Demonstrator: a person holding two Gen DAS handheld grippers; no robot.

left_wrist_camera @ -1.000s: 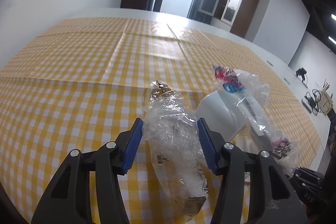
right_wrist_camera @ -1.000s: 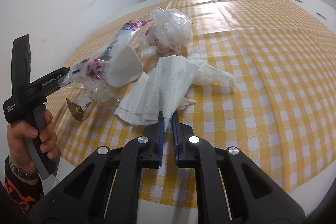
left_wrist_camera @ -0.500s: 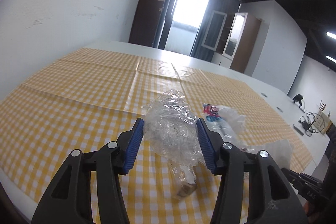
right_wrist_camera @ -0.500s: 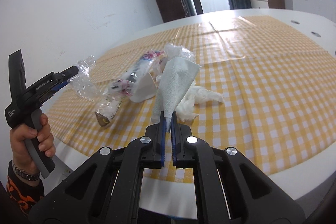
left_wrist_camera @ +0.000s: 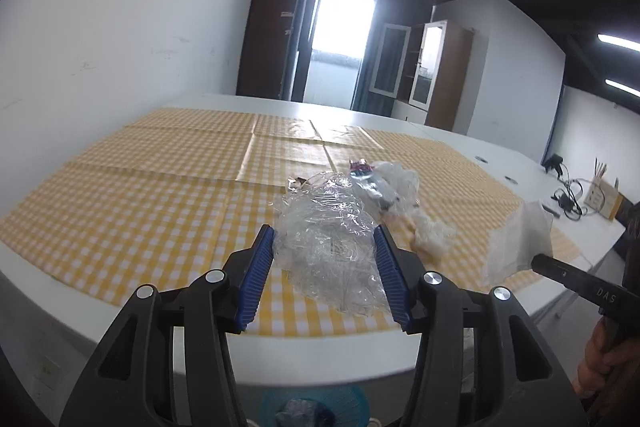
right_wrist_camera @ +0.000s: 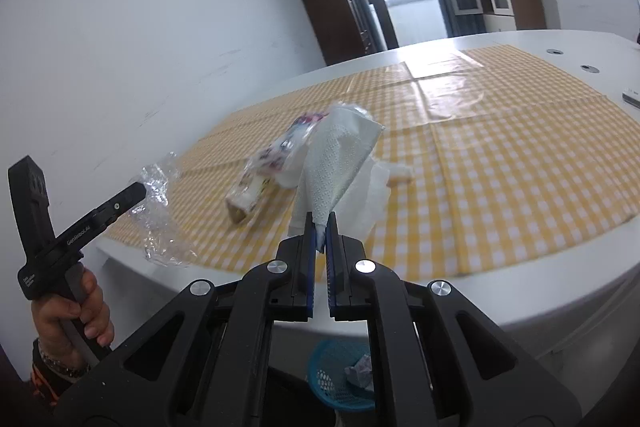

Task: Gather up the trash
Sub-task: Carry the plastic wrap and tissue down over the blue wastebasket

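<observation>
My left gripper (left_wrist_camera: 325, 229) is shut on a crumpled clear plastic wrapper (left_wrist_camera: 328, 239) and holds it above the table's near edge; it also shows in the right wrist view (right_wrist_camera: 158, 211). My right gripper (right_wrist_camera: 319, 223) is shut on a white paper napkin (right_wrist_camera: 340, 163), lifted off the table; the napkin shows at the right of the left wrist view (left_wrist_camera: 516, 243). A colourful snack wrapper (right_wrist_camera: 276, 155) and crumpled white tissue (left_wrist_camera: 430, 233) lie on the yellow checked tablecloth (left_wrist_camera: 160, 211). A blue trash basket (right_wrist_camera: 340, 375) stands on the floor below, with some trash in it.
The white table's rim (right_wrist_camera: 520, 307) runs below both grippers. Cables and a pen holder (left_wrist_camera: 600, 195) sit at the far right of the table. A door and cabinets stand at the back of the room.
Both grippers have risen and pulled back past the table edge, carrying the plastic wrapper and the napkin. The blue basket has come into view below.
</observation>
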